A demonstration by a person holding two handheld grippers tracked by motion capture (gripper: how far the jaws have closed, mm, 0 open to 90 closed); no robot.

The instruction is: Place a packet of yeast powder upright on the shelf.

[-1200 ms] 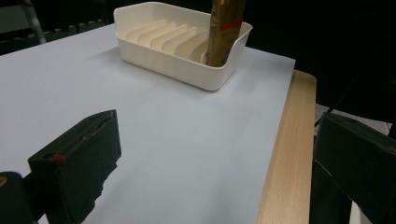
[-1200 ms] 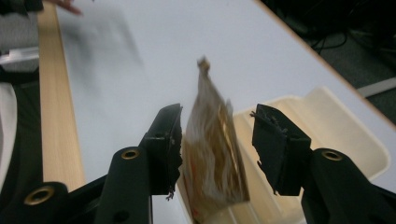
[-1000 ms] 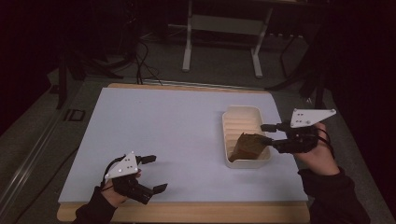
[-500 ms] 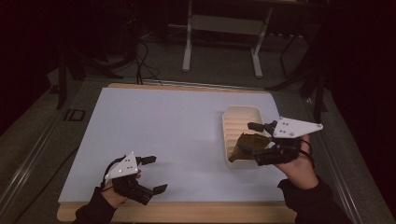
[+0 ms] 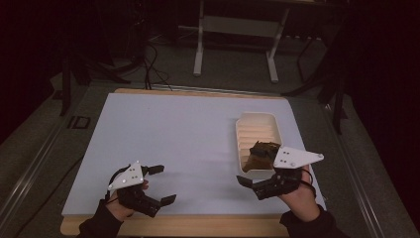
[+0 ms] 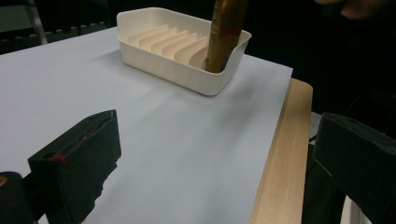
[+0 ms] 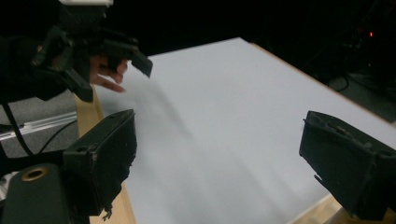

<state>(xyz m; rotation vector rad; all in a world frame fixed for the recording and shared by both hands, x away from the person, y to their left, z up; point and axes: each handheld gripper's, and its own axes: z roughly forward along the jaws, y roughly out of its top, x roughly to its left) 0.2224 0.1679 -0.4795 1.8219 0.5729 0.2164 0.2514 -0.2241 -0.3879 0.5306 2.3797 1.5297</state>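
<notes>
A cream ridged tray (image 5: pixel 257 130) sits on the right side of the white mat. A flat brown-gold piece (image 5: pixel 259 153) stands on edge in its near end; in the left gripper view this piece (image 6: pixel 226 32) rises upright out of the tray (image 6: pixel 177 70). My right gripper (image 5: pixel 255 169) hangs just in front of the tray's near wall, pointing left. Its jaws have just been opening, and in the right gripper view it (image 7: pixel 224 158) is open with only bare mat between them. My left gripper (image 5: pixel 162 184) rests open at the near left and holds nothing (image 6: pixel 215 177).
The white mat (image 5: pixel 188 134) lies on a wooden table whose edge (image 6: pixel 280 158) runs close past both grippers. The right gripper view shows the left gripper (image 7: pixel 114 74) and its hand farther off. A metal stand (image 5: pixel 235 29) is on the floor beyond the table.
The right gripper let go of the brown piece, which stays in the tray, and drew back toward the near edge and leftward with its jaws wide. The left gripper has kept still.
</notes>
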